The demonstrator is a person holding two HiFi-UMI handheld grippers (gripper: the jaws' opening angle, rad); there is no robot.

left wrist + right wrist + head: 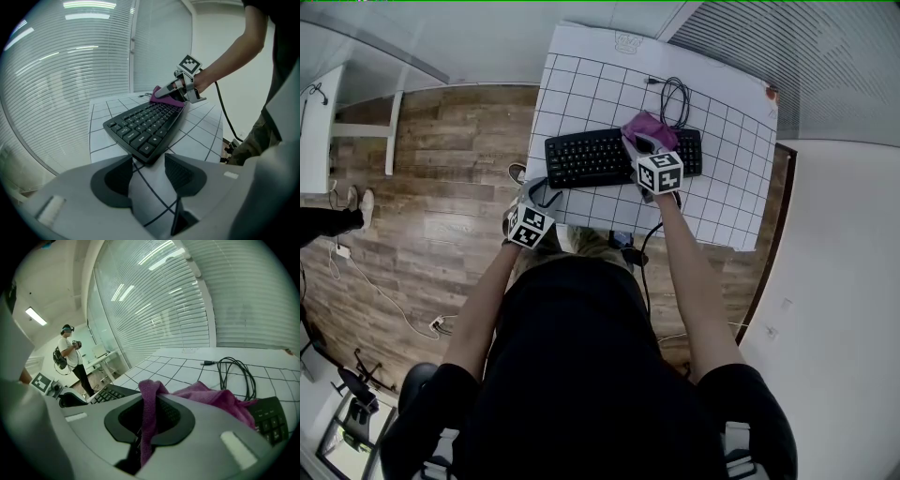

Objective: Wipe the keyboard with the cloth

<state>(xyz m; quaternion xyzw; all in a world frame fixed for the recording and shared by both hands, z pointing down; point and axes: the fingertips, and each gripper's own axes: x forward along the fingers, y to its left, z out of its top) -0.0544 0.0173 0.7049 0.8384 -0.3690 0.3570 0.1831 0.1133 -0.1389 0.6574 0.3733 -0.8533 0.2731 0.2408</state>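
one keyboard (591, 157), one cloth (645, 127), one coiled cable (675, 98), two tongs (147, 174) (149, 420)

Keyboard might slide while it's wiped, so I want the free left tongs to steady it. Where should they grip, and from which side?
Probably the keyboard's left short end, coming in low from the left. That thin edge lies just ahead of the open left tongs, while the right tongs, shut on the cloth, work over its right half.

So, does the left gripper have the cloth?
No, the left gripper's jaws stand apart and empty; the purple cloth is clamped in the right gripper over the keyboard.
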